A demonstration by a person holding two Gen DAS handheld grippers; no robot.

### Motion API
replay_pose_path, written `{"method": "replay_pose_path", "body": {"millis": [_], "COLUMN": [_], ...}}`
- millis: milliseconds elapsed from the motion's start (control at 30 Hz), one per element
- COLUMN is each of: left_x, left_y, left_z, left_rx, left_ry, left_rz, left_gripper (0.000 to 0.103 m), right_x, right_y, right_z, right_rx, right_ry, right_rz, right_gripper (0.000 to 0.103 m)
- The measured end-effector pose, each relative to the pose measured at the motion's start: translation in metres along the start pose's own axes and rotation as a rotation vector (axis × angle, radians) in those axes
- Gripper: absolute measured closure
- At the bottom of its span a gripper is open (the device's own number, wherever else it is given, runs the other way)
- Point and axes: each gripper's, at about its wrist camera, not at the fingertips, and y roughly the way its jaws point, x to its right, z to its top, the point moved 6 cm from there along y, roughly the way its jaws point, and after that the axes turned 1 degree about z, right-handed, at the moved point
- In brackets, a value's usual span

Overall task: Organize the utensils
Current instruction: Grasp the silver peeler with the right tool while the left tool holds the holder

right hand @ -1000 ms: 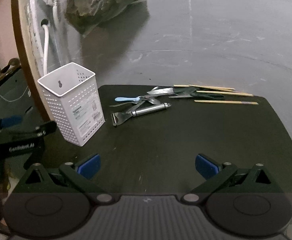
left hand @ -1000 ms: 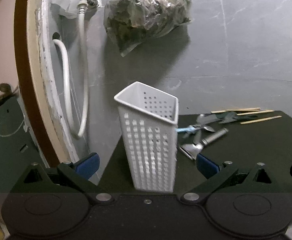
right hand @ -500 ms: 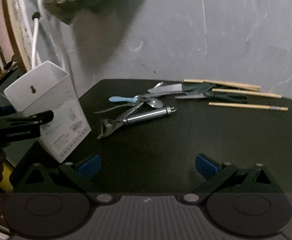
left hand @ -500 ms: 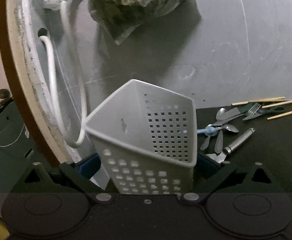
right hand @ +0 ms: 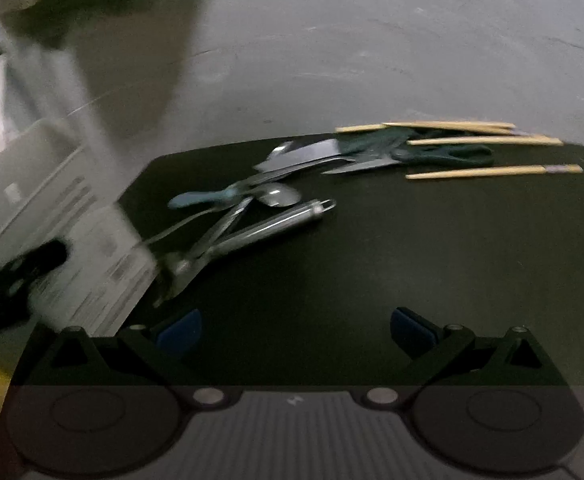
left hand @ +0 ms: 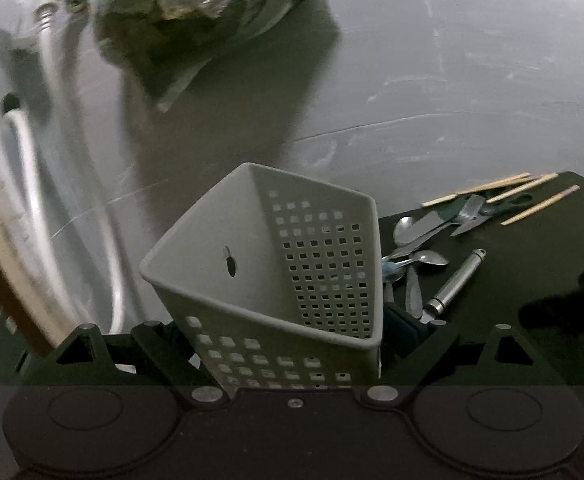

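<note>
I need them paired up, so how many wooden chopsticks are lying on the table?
4 wooden chopsticks: two overlapping at the far edge, one beside the green scissors, one nearest alone.

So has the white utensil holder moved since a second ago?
Yes. In the right wrist view the white holder now leans toward the peeler and nearly touches its head, where before it stood upright and apart. The left tool has been closing around it.

A dim grey wall (left hand: 432, 80) rises behind a black table (right hand: 372, 264), with a white hose (left hand: 32, 184) at left.
</note>
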Motion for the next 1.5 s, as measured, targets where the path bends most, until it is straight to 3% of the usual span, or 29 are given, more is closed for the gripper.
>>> {"method": "replay_pose_path", "body": {"millis": [200,333,500,700,767,800,833,1100,1367,1500], "left_x": [-0.006,-0.008,-0.008,-0.011,-0.009,-0.008,-0.007,-0.006,-0.003,-0.002], "left_y": [0.015,0.019,0.019,0.020,0.019,0.019,0.017,0.017,0.019,0.018], "left_z": [0.005,0.005,0.001,0.001,0.001,0.002,0.001,0.003,0.006,0.006], "left_rx": [0.040,0.058,0.084,0.087,0.087,0.088,0.089,0.077,0.067,0.058], "left_ry": [0.052,0.056,0.090,0.079,0.075,0.075,0.074,0.057,0.033,0.020], "left_rz": [-0.107,-0.159,-0.203,-0.210,-0.203,-0.201,-0.196,-0.164,-0.134,-0.120], "left_gripper": [0.012,0.014,0.015,0.016,0.016,0.016,0.016,0.016,0.017,0.017], "right_x": [0.000,-0.002,0.000,0.007,0.008,0.010,0.010,0.018,0.035,0.041], "right_y": [0.034,0.055,0.077,0.090,0.094,0.095,0.098,0.100,0.091,0.085], "right_z": [0.027,0.047,0.059,0.073,0.078,0.080,0.083,0.088,0.084,0.084], "right_rx": [-0.002,0.016,-0.024,-0.050,-0.058,-0.057,-0.057,-0.029,-0.052,-0.040], "right_ry": [0.190,0.259,0.342,0.372,0.367,0.360,0.348,0.306,0.401,0.411], "right_rz": [-0.113,-0.187,-0.254,-0.298,-0.316,-0.326,-0.328,-0.239,-0.157,-0.158], "right_gripper": [0.002,0.014,0.029,0.036,0.044,0.053,0.062,0.066,0.068,0.075]}}
